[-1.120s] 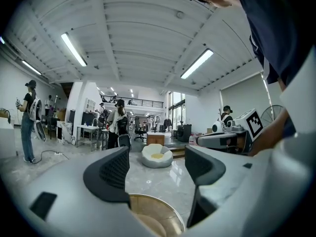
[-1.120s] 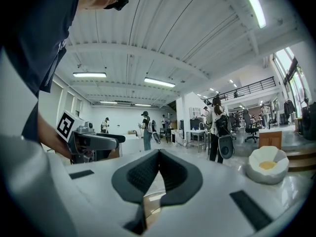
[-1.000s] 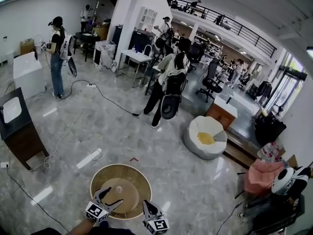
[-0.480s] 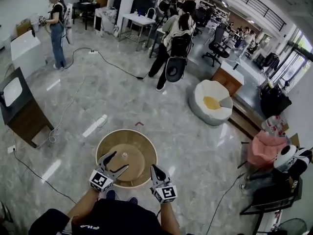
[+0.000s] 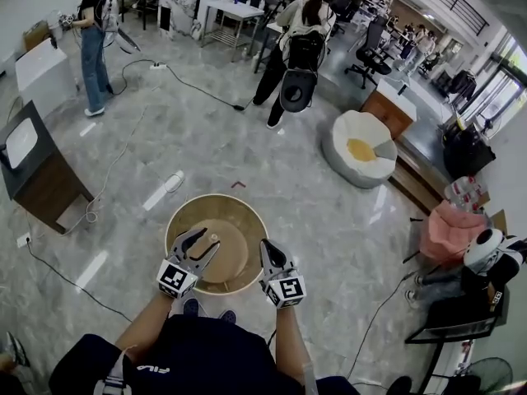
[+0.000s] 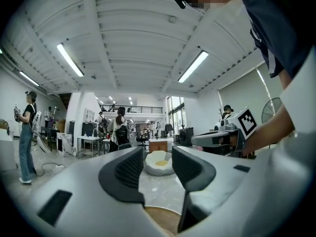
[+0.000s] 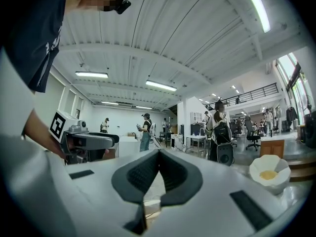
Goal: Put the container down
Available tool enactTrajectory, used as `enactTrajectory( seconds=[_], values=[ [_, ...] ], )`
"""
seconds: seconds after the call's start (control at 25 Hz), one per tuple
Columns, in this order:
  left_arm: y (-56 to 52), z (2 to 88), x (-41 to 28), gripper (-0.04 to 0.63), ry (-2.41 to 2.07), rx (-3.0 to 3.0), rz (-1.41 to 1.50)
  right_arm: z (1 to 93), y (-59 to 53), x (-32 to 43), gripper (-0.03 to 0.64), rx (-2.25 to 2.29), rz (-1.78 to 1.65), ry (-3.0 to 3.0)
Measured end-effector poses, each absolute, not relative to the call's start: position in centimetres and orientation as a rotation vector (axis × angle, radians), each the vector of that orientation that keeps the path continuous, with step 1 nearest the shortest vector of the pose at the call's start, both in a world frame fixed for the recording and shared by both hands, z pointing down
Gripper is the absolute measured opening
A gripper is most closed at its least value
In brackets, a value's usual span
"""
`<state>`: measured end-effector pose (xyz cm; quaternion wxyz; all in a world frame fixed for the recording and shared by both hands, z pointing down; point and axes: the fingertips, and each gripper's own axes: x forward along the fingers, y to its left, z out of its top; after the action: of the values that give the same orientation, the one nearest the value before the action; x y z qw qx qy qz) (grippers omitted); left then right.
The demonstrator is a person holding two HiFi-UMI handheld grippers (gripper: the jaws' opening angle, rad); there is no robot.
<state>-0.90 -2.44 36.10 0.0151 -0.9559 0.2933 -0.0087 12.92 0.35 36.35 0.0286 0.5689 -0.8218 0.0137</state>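
A small clear container (image 5: 212,238) stands upright on a low round wooden table (image 5: 239,220), near its middle. My left gripper (image 5: 201,243) reaches over the table's near side, its fingertips right beside the container. Its jaws are closing, and in the left gripper view nothing lies between the left gripper's (image 6: 158,164) pads; only the table's wood (image 6: 159,220) shows below them. My right gripper (image 5: 266,246) hovers at the table's near right rim, shut and empty. In the right gripper view the right gripper (image 7: 158,155) has its tips touching, and the left gripper (image 7: 86,143) shows at the left.
A white beanbag (image 5: 360,148) sits on the marble floor to the far right. A dark wooden cabinet (image 5: 34,186) stands at the left, with cables (image 5: 123,151) trailing across the floor. Several people stand farther back. A pink seat (image 5: 453,233) and a dark chair (image 5: 461,319) crowd the right edge.
The view has tilted down and both grippers sit farther over the round table. The left gripper's jaws have narrowed a little. The container stays on the table.
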Motion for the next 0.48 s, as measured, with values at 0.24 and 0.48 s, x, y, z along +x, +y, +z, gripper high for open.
enactTrajectory(
  seconds=[0.24,0.48],
  values=[
    [-4.0,36.1,-1.9,0.026,1.03,-2.946,-0.032,35.7,-0.9,12.8,0.029,1.745,0.002,-2.523],
    [-4.5,34.8,-1.9,0.025,1.063,-2.941,-0.026,35.2,-0.8,12.6,0.029,1.755,0.019,-2.535]
  ],
)
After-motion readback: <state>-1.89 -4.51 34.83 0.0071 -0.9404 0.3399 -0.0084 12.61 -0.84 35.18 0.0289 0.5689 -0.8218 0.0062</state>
